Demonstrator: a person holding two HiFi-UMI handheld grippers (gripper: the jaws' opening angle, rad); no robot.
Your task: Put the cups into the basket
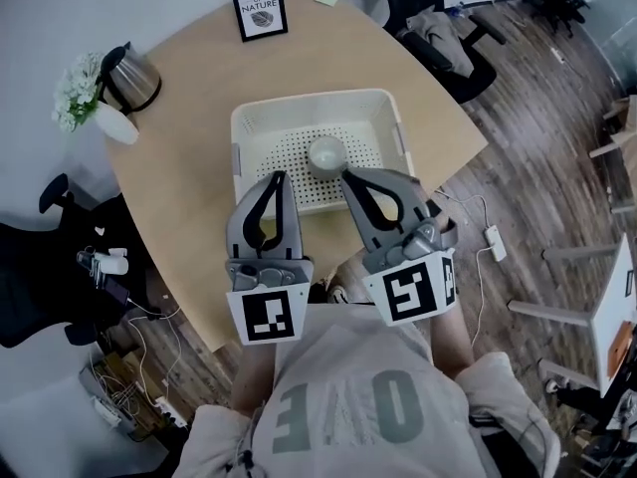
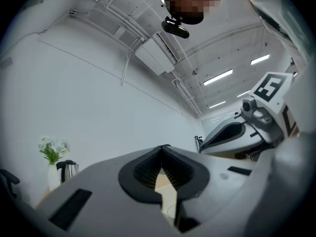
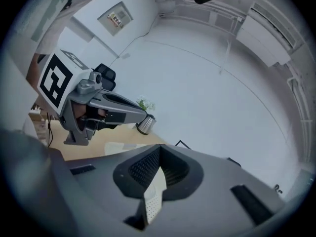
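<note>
A white perforated basket [image 1: 261, 127] stands in the middle of the round wooden table [image 1: 179, 177]. One white cup [image 1: 326, 154] lies inside it, near its front right. My left gripper [image 1: 278, 176] hangs over the basket's front left, tips together, holding nothing. Over the front right my right gripper [image 1: 345, 175] is likewise shut and empty, just in front of the cup. In the left gripper view the left gripper [image 2: 162, 147] points slightly upward, with the right gripper's body [image 2: 237, 132] beside it. In the right gripper view the right gripper [image 3: 159, 148] shows its tips touching.
A steel kettle [image 1: 129, 76] and a vase of white flowers [image 1: 85, 98] stand at the table's left edge. A framed sign [image 1: 260, 9] is at the far edge. Office chairs [image 1: 438, 28] are behind the table, and cables lie on the floor.
</note>
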